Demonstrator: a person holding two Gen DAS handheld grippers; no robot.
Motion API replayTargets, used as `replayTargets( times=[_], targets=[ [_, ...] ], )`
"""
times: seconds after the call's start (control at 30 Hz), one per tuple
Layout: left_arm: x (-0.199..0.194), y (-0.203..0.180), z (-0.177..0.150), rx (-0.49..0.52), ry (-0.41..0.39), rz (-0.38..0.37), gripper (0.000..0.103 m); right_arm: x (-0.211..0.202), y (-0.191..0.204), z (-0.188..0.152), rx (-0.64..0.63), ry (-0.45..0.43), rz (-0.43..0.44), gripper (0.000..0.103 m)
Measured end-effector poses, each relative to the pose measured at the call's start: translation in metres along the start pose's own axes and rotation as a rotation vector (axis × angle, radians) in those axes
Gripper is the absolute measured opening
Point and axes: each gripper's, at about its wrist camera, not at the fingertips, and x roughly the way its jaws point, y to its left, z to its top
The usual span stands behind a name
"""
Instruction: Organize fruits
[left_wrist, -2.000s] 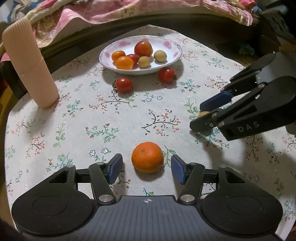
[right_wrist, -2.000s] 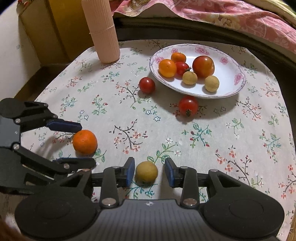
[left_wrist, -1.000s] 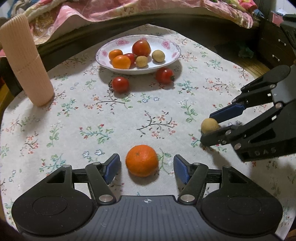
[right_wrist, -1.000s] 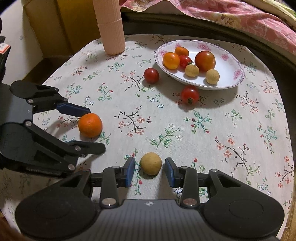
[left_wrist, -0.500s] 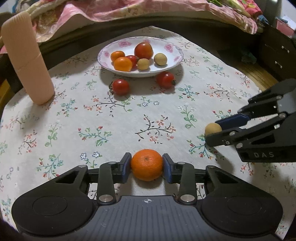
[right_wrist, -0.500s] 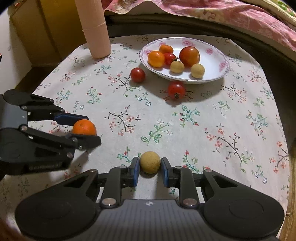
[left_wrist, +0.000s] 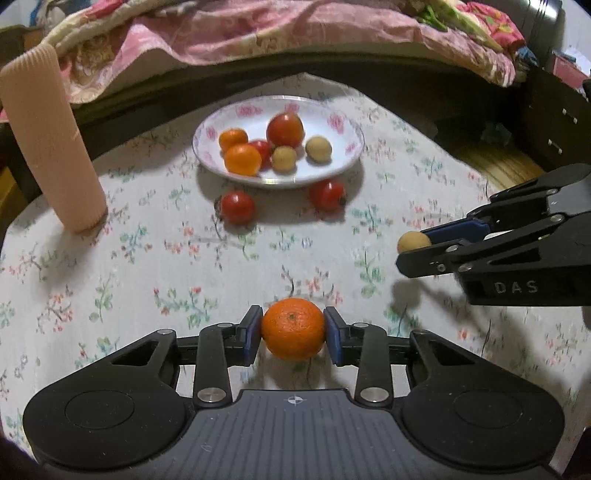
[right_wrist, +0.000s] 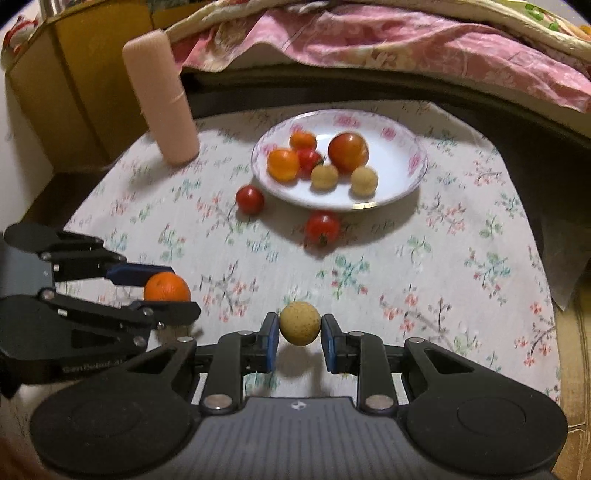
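Closest in, the left gripper (left_wrist: 293, 334) is clamped on an orange mandarin (left_wrist: 293, 328), its blue pads pressed to either side of the fruit. In the left wrist view the right gripper (left_wrist: 415, 244) reaches in at about three o'clock, closed around a small tan fruit (left_wrist: 413, 242); the right wrist view shows that fruit (right_wrist: 299, 323) pinched between both pads, raised a little above the floral tablecloth (right_wrist: 424, 258), with a shadow beneath it. Farther out, two red tomatoes (left_wrist: 237, 206) (left_wrist: 327, 194) lie on the cloth just before the white flowered plate (left_wrist: 343, 162), toward twelve o'clock. The plate holds two orange fruits, a small red tomato, a large red tomato (left_wrist: 285, 129) and two tan fruits. At ten o'clock a ribbed pink cylinder (left_wrist: 48, 147) stands upright. Beyond the table edge lies a pink quilt (left_wrist: 258, 33).
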Motion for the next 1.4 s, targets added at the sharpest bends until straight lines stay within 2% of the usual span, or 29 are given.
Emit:
replayTargets(
  times=[0.33, 0.63, 1.03, 1.4],
  targets=[
    [-0.002, 0.005, 0.042, -0.030, -0.081, 0.000, 0.044, 0.007, -0.005, 0.040, 0.066, -0.074, 0.010, 0.029],
    [0.016, 0.016, 0.075, -0.047, -0.123, 0.010, 0.043, 0.020, -0.021, 0.067, 0.123, -0.116, -0.033, 0.029],
    [0.054, 0.023, 0.110, -0.033, -0.142, 0.041, 0.042, 0.052, -0.054, 0.093, 0.176, -0.141, -0.070, 0.029],
    [0.075, 0.030, 0.124, -0.029, -0.141, 0.069, 0.043, 0.073, -0.066, 0.105, 0.181, -0.177, -0.087, 0.029]
  ],
)
